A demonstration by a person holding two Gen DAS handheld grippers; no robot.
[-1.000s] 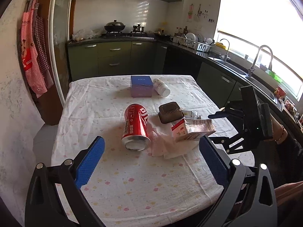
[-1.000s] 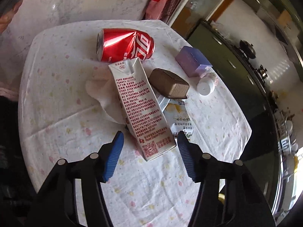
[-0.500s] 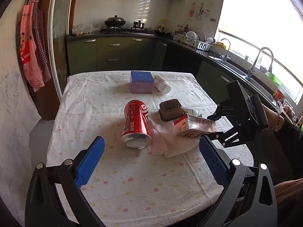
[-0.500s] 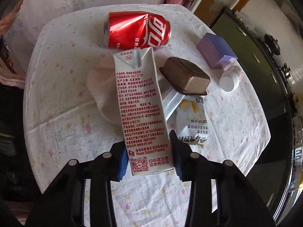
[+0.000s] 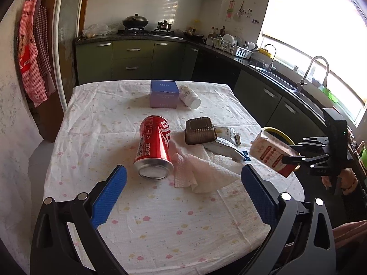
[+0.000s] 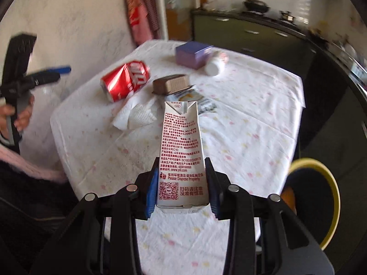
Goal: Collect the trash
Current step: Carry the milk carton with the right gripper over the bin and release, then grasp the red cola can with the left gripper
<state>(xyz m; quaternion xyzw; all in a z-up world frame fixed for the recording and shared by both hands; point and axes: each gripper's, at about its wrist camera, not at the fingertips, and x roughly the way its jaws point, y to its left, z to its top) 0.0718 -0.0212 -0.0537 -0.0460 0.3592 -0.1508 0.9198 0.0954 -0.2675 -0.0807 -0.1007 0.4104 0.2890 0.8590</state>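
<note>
The right gripper is clenched on the base end of the white drink carton with red print, holding it lifted off the table with the white flowered cloth, near its 3 o'clock edge. Only that short end sits between the pads, so the long carton could pivot or slip out if swung fast toward the yellow-rimmed black bin, which sits low at 4 o'clock in the right wrist view. A hasty drop could also clip the rim and miss.

The left gripper hangs released, its 2 fingers wide apart above the red dented soda can and crumpled white paper towel.

1 second ago the carton lay on the towel with the right pads open around it; now it is gripped, raised and carried clear of the tabletop.
</note>
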